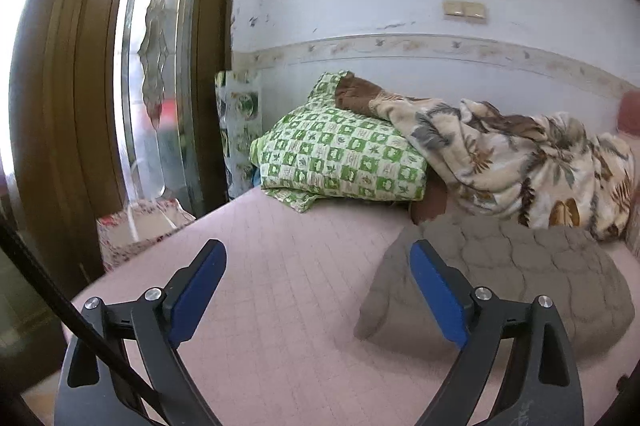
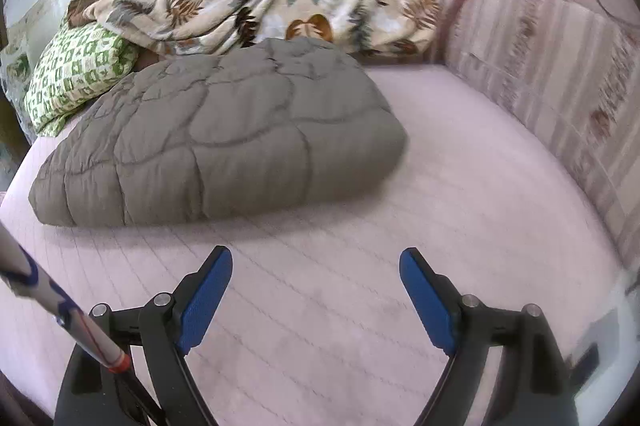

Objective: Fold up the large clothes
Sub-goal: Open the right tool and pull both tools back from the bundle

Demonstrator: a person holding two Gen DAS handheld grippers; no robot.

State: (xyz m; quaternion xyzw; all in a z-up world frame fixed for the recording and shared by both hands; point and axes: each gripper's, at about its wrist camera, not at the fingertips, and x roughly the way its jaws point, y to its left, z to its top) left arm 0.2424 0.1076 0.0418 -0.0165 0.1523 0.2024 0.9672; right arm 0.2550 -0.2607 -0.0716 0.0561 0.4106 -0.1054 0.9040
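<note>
A grey quilted padded garment (image 2: 216, 138) lies folded into a thick bundle on the pink bed sheet (image 2: 360, 306). It also shows in the left wrist view (image 1: 512, 278), at the right. My left gripper (image 1: 318, 250) is open and empty above the sheet, its right finger in front of the bundle's left edge. My right gripper (image 2: 316, 258) is open and empty above bare sheet, a little in front of the bundle.
A green checked pillow (image 1: 340, 154) and a crumpled floral blanket (image 1: 520, 154) lie at the head of the bed against the wall. A wooden door with a glass pane (image 1: 120, 66) stands left. A striped cushion wall (image 2: 560, 86) borders the bed's right side.
</note>
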